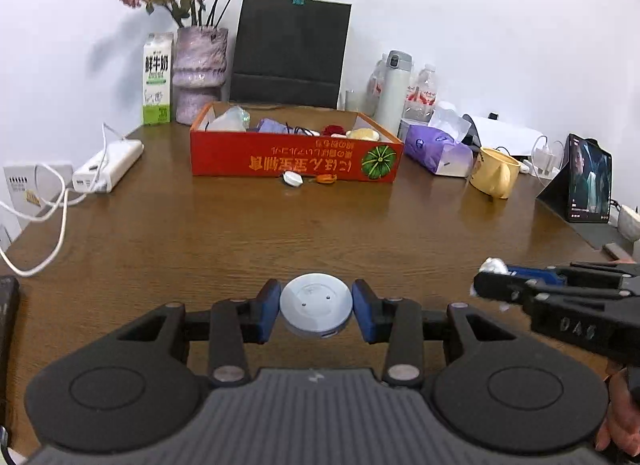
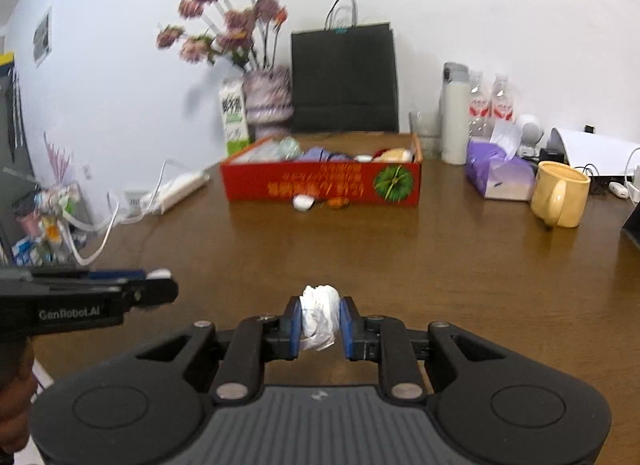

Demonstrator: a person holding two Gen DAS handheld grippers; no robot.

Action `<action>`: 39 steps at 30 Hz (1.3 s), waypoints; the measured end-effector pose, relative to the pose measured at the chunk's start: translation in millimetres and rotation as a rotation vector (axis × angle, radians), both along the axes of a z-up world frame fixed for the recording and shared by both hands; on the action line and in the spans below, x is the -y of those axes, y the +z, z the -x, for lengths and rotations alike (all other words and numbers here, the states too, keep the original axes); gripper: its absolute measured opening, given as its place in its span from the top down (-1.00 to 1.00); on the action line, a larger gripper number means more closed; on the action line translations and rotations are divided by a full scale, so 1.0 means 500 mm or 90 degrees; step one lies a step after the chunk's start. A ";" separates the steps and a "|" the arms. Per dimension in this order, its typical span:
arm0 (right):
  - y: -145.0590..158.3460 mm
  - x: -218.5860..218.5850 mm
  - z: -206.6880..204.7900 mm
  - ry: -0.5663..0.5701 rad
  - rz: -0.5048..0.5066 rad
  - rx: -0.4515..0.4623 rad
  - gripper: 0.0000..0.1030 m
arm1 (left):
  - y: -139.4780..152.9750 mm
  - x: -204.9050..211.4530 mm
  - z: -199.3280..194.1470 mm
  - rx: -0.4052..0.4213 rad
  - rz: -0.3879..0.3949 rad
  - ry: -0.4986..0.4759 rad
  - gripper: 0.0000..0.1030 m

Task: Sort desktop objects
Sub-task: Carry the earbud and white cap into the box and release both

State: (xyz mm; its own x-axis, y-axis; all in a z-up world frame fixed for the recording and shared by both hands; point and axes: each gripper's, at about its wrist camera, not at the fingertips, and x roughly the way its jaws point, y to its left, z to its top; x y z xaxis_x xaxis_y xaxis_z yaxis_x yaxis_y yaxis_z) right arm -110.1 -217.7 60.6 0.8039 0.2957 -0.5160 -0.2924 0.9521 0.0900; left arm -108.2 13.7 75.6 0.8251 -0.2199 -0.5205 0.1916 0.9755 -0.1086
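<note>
White wall backs a brown wooden tabletop (image 1: 280, 233), with a black paper bag (image 1: 290, 53), a vase of faded pink flowers (image 1: 200, 73) and a milk carton (image 1: 157, 79) lined up at the far edge.

Left tongs (image 1: 316, 311) reach forward low over the near part of the tabletop, level and pointed toward the far wall, their blue pads pressed against both sides of a round pale-grey disc (image 1: 316, 307) that sits flat between them. Right tongs (image 2: 320, 321) are held alongside, just to the right of the left ones and pointing the same way, likewise low over the wood; they are closed narrowly on a crumpled white tissue wad (image 2: 319, 315) that bulges above and below the pads. From the left wrist view the right tongs show side-on at the right edge, with the white wad at their tip.

Farther back, an orange-red cardboard box (image 1: 296, 157) stands near the middle of the tabletop, already holding several items. Just in front of its near wall lie a small white object (image 1: 292, 178) and a small orange object (image 1: 326, 179), close to each other. Right of the box are a purple tissue pack (image 1: 436, 151) and a yellow mug (image 1: 496, 177); a white power strip (image 1: 108, 165) lies to its left.
</note>
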 end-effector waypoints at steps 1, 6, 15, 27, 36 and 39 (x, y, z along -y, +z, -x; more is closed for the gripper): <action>-0.002 -0.005 -0.001 0.003 0.006 0.001 0.64 | 0.002 0.000 -0.003 0.004 -0.002 0.000 0.22; 0.001 -0.015 -0.026 -0.008 0.005 0.005 0.64 | 0.000 -0.004 -0.030 -0.006 0.000 0.002 0.22; 0.101 0.000 -0.096 0.002 0.011 0.083 0.64 | 0.070 -0.032 -0.086 0.014 0.019 -0.023 0.22; 0.250 0.011 -0.376 0.008 -0.023 0.119 0.64 | 0.186 -0.025 -0.472 -0.029 0.000 -0.067 0.22; 0.115 -0.068 -0.785 0.016 -0.017 -0.205 0.63 | 0.045 0.064 -0.823 -0.224 -0.035 -0.010 0.21; 0.066 -0.086 -0.842 -0.017 -0.003 -0.246 0.54 | 0.023 0.050 -0.862 -0.239 0.009 -0.007 -0.08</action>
State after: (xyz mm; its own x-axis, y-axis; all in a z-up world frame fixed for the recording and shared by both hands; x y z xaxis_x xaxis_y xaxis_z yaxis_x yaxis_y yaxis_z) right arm 310.8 -174.8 93.7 0.5579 0.2801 -0.7812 -0.2105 0.9583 0.1933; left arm 322.9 -11.4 87.3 0.5749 -0.2372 -0.7831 0.1472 0.9714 -0.1862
